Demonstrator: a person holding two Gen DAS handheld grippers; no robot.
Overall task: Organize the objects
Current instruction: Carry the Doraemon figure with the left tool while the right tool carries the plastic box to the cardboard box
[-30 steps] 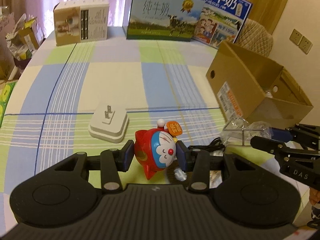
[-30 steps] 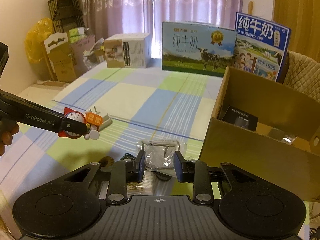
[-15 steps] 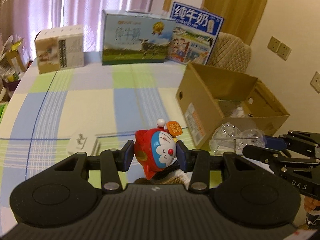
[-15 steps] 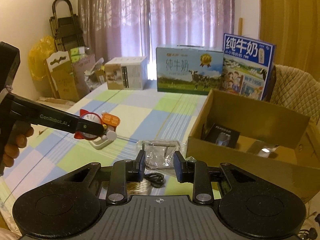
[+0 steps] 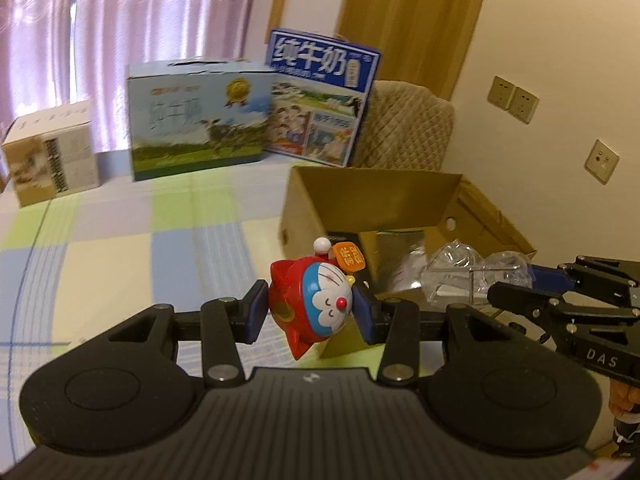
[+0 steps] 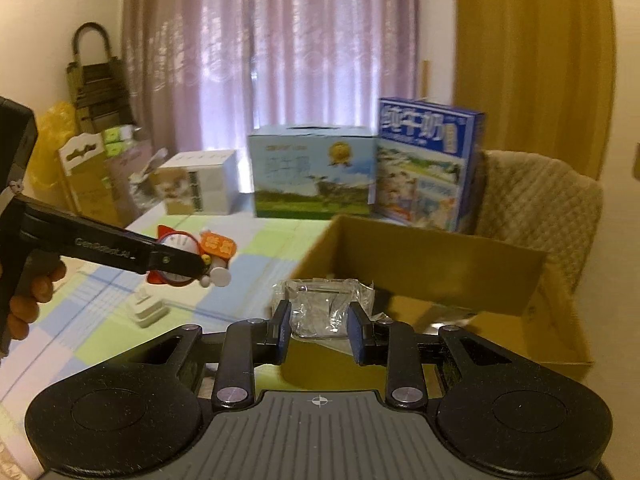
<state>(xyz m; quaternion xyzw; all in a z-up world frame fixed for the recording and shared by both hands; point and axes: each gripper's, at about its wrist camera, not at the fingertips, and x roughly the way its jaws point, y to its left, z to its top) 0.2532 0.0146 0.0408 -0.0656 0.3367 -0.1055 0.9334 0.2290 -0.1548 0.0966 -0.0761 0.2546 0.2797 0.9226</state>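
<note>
Above the counter [image 5: 120,248] near its right edge, left gripper [image 5: 310,312] fingers clamp the toy [image 5: 316,304], lifted; cardboard box [image 5: 372,196] lies just ahead-right. Right gripper [image 6: 318,330] fingers pinch a clear plastic packet [image 6: 324,308], nearer the box opening.

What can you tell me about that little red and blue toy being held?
The toy is a small glossy plastic cartoon cat figure: blue-and-white face with closed eyes, red nose, red pointed-ear suit, a white ball on top and an orange tag by its head. It is tilted, held off the table, pinched at both sides between the blue pads of the left gripper. In the right wrist view it hangs above the checked cloth, left of the cardboard box. Nothing else touches it.
</note>
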